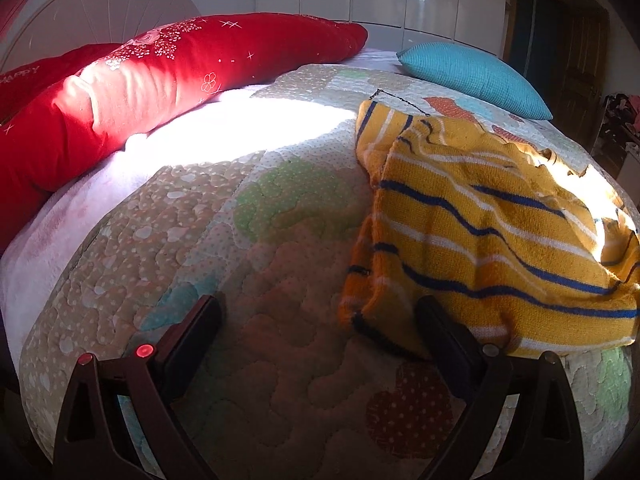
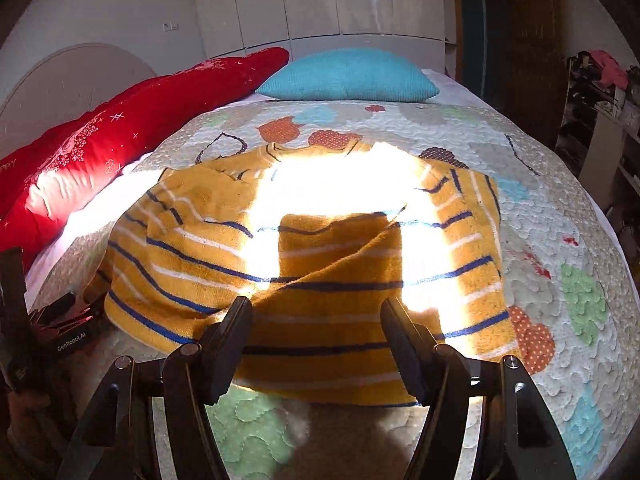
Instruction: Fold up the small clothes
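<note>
Fingers (image 1: pixel 208 320) of left gripper (image 1: pixel 320 320) spread wide, nothing held, over bare quilt (image 1: pixel 248 380); right-hand finger just beside near-left hem corner of yellow striped sweater (image 1: pixel 500 240). Right gripper (image 2: pixel 316 320) fingers (image 2: pixel 236 320) spread wide, empty, above near hem. Sweater laid on quilt, rumpled, diagonal fold seen across middle. Open quilt left and right of sweater. Red pillow (image 1: pixel 160 76) along left edge of bed; teal cushion (image 2: pixel 352 76) at far edge.

A patchwork quilt (image 2: pixel 560 216) covers the bed, with a red pillow (image 1: pixel 132 92) and teal cushion (image 2: pixel 348 76) at its head.
</note>
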